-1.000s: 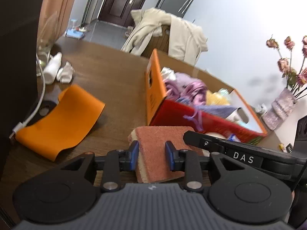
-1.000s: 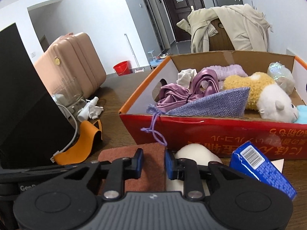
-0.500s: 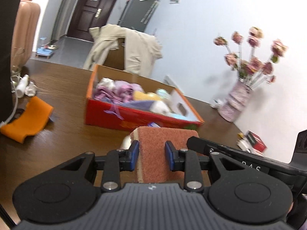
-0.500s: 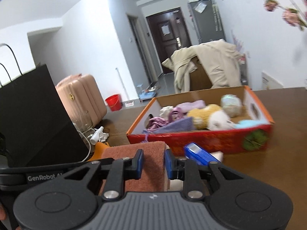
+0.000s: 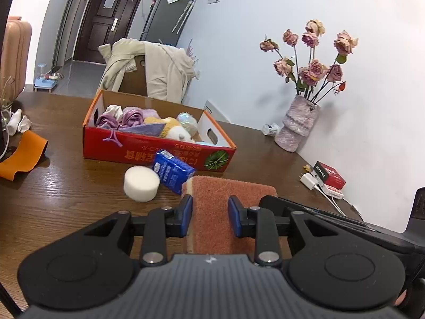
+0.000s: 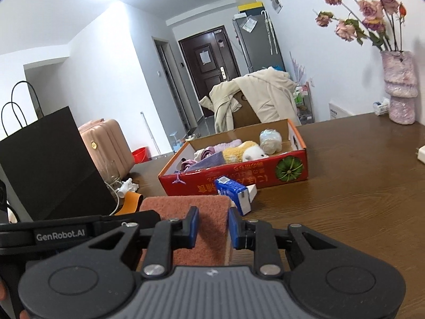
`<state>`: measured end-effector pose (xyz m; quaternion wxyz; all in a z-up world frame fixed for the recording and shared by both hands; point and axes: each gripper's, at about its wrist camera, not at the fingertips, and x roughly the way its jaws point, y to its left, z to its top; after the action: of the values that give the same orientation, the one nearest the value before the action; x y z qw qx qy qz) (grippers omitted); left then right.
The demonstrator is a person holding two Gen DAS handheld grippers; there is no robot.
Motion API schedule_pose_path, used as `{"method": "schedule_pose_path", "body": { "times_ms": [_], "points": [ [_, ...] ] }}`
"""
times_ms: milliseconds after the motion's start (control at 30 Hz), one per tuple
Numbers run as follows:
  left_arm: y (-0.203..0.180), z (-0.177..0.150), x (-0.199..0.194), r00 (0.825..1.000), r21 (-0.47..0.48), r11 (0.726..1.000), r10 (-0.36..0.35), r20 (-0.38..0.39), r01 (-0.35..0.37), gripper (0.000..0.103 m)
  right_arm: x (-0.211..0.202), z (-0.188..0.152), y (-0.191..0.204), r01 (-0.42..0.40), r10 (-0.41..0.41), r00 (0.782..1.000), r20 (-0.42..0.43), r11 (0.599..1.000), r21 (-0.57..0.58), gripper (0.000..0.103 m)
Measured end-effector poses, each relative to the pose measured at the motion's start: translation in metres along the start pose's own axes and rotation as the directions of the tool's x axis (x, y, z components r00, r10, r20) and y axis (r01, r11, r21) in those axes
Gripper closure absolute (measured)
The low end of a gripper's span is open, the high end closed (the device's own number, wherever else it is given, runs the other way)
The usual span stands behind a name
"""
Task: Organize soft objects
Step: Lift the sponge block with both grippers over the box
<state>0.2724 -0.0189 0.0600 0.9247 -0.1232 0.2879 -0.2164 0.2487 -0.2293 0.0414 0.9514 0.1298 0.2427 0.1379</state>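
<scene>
Left tongs (image 5: 208,219): clamped on 1 scrub sponge (image 5: 225,202), blue pads pressing its 2 sides; sponge is off the bench (image 5: 66,191).
Right tongs (image 6: 211,228): also clamped on same sponge, rust top & pale foam edge showing betw. the pads.
Sponge: 1, held by both tongs at once, side by side.
Box (image 5: 159,154): 1 red cardboard box, ahead of both tongs, well apart; soft stuff inside – purple cloths, 1 yellow plush, 1 white plush, 1 clear-wrapped ball.
Foam puff (image 5: 141,183): 1 white round, on bench just ahead-left of left tongs.
Blue pack (image 5: 172,171): 1, touching the puff, betw. tongs & box.
Orange strip (image 5: 22,156): 1, far left of left tongs.
Vase (image 5: 300,125): 1, dried roses, ahead-right.
Black bag (image 6: 50,164): 1, left of right tongs.
</scene>
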Motion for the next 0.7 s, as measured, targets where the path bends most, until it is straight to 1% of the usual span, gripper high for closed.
{"method": "schedule_pose_path", "body": {
  "times_ms": [233,367,500,700],
  "points": [
    [-0.002,0.008,0.011,1.0,0.013,1.0,-0.007,0.005,0.007,0.073,-0.001,0.002,-0.007,0.011,-0.011,1.0,0.017,1.0,0.01,0.08],
    [-0.001,0.024,0.026,1.0,0.024,1.0,-0.005,0.018,0.004,0.073,0.01,0.013,-0.009,0.022,-0.022,0.999,0.028,1.0,0.002,0.08],
    [0.002,0.061,0.051,0.999,0.039,0.999,-0.007,0.046,0.006,0.073,0.033,0.038,-0.013,0.03,-0.029,0.999,0.045,0.999,-0.027,0.08],
    [0.021,0.13,0.106,0.996,0.01,1.0,-0.018,0.085,0.017,0.073,0.085,0.104,-0.02,0.04,-0.032,0.996,0.084,0.995,-0.096,0.079]
  ]
}}
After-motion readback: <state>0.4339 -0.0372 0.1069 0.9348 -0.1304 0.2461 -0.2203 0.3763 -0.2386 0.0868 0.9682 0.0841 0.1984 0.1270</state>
